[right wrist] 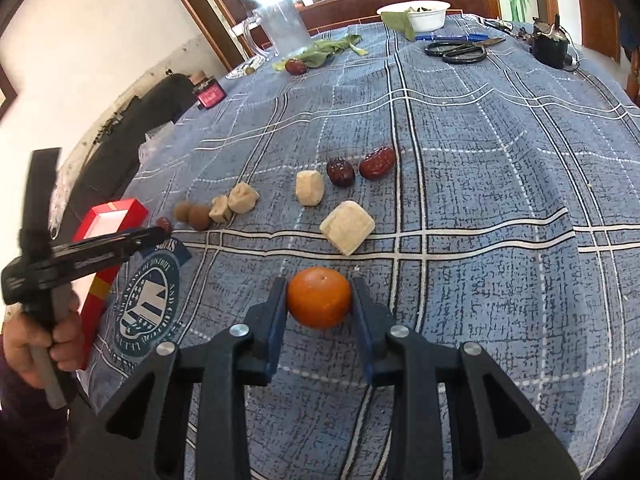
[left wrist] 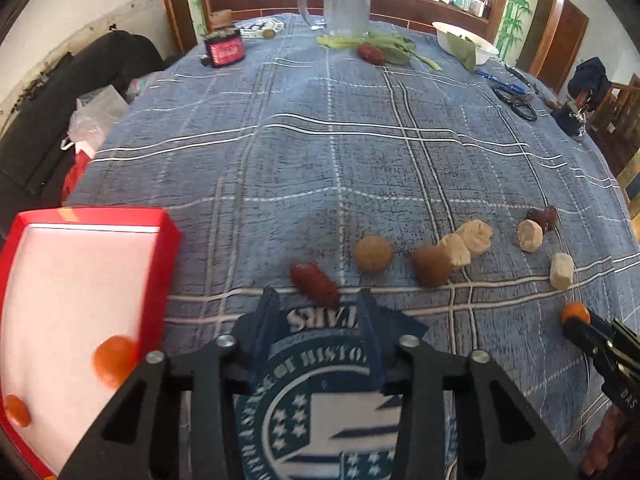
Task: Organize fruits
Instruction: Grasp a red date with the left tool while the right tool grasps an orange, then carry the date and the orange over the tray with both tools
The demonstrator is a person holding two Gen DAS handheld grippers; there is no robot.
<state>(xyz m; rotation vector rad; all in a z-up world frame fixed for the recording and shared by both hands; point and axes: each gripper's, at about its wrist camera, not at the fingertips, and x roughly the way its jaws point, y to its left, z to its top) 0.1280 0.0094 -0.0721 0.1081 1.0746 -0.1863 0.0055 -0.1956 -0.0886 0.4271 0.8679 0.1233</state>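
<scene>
Orange (right wrist: 319,302) between right gripper (right wrist: 320,300) fingers; pale cube (right wrist: 347,227) just beyond

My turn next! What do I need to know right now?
Right gripper: shut on an orange, low over the tablecloth.
Left gripper: open, holding nothing, a red date just past its tips.
Red box at the left holds two oranges already.
Left on the cloth: more dates, two brown round fruits and pale chunks. Put your orange in first.
</scene>
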